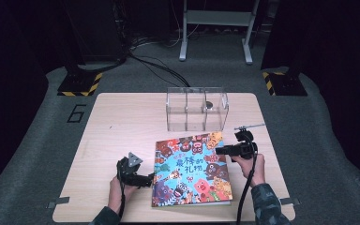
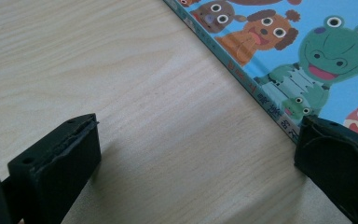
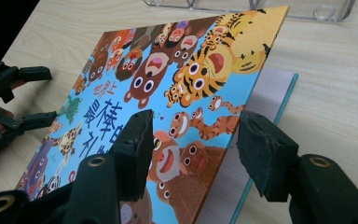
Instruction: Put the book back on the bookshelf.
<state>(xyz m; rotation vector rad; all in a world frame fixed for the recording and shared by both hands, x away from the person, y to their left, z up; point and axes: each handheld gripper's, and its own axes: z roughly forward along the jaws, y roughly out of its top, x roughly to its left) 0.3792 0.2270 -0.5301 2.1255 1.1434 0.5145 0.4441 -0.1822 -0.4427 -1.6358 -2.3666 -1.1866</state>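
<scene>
Wooden surface (image 1: 122,122) carries picture book (image 1: 191,168), clear box (image 1: 197,108) behind. We see right tongs (image 3: 193,140) straddling book's raised cover edge, pads not pressing; left tongs (image 2: 196,154) wide at spine edge.

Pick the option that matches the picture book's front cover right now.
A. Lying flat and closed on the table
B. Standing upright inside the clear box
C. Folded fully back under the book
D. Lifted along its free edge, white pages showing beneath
D: in the right gripper view the picture book's cover rises off the white pages, with the right gripper astride its raised edge.
</scene>
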